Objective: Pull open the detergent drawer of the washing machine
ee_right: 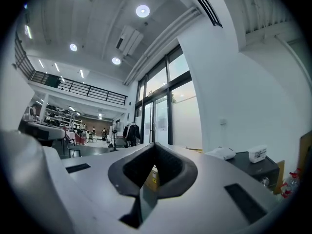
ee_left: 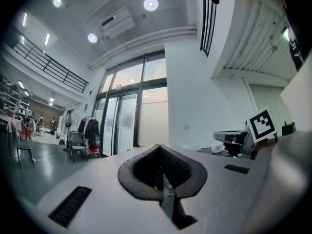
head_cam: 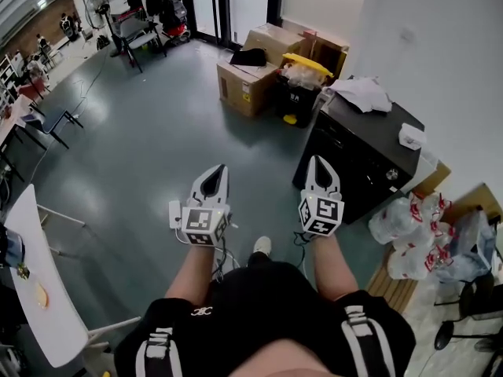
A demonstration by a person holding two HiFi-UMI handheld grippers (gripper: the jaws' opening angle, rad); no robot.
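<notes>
Two grippers, both off the target.

Head view: left gripper [head_cam: 216, 171] and right gripper [head_cam: 318, 162] are held out level. The washing machine [head_cam: 354, 151] sits ahead-right by the wall, well apart from both. I can't pick out the detergent drawer on the dark front, so there's a risk of grabbing the knob [head_cam: 391, 175] instead. Yellow-lidded bin [head_cam: 302, 81] is stuffed with clear plastic. Cardboard box [head_cam: 245, 85] is shut. Plastic bags [head_cam: 409, 226] just beside the machine are full, contents unclear.

Left gripper view: left gripper [ee_left: 160, 150] jaws together, nothing between.

Right gripper view: right gripper [ee_right: 155, 146] jaws together, empty, so they'd only bump the panel unless opened first. Machine [ee_right: 253, 172] is at right. White cloth [ee_right: 222, 152] and a small white box [ee_right: 257, 153] lie on top; a hard yank could shake them off.
</notes>
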